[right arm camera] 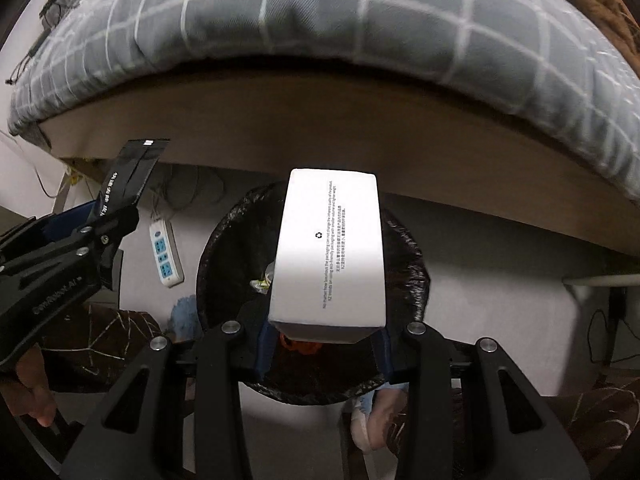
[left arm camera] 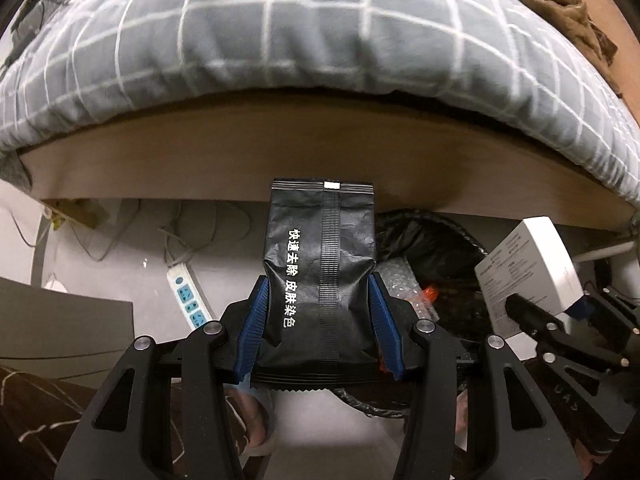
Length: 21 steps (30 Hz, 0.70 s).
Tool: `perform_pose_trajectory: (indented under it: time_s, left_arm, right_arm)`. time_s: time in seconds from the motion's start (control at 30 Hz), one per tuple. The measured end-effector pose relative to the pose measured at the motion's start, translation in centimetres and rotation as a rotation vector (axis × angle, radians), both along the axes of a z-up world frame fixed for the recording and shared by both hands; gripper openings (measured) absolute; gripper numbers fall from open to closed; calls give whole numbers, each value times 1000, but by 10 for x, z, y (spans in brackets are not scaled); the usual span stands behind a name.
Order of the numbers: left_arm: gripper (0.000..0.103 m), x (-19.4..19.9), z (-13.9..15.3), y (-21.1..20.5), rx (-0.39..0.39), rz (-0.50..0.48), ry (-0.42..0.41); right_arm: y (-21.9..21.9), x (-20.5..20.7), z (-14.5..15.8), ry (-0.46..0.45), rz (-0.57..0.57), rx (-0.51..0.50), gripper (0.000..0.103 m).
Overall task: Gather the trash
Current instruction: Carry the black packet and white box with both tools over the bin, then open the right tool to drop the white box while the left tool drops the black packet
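My left gripper is shut on a black foil packet with white Chinese print and holds it upright above the floor, left of the bin. My right gripper is shut on a white cardboard box and holds it right over the round bin lined with a black bag. The bin also shows in the left wrist view, with bubble wrap and an orange scrap inside. The box and right gripper appear at the right of that view. The packet and left gripper appear at the left of the right wrist view.
A bed with a grey checked quilt and a wooden side rail stands just behind the bin. A white power strip and cables lie on the grey floor to the left. A person's foot in a slipper is below the bin.
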<state>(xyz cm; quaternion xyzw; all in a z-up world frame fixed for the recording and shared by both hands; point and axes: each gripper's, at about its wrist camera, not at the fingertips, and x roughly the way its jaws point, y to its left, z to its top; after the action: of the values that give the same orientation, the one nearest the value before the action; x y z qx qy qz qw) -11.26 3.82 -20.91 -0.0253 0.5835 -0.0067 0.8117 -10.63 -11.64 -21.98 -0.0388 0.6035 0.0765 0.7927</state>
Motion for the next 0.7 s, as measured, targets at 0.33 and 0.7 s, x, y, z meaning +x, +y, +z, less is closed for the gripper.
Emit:
perform_pose_trajectory:
  time_s: [0.33,0.7]
  left_arm:
    - [48,4,-13,18,18,30,35]
    - [48,11,-10,-13,15,-26,41]
  right_arm:
    - [16,4,-15,27,19,-12,43]
    - [-31,1,11,-70,-69,-54,87]
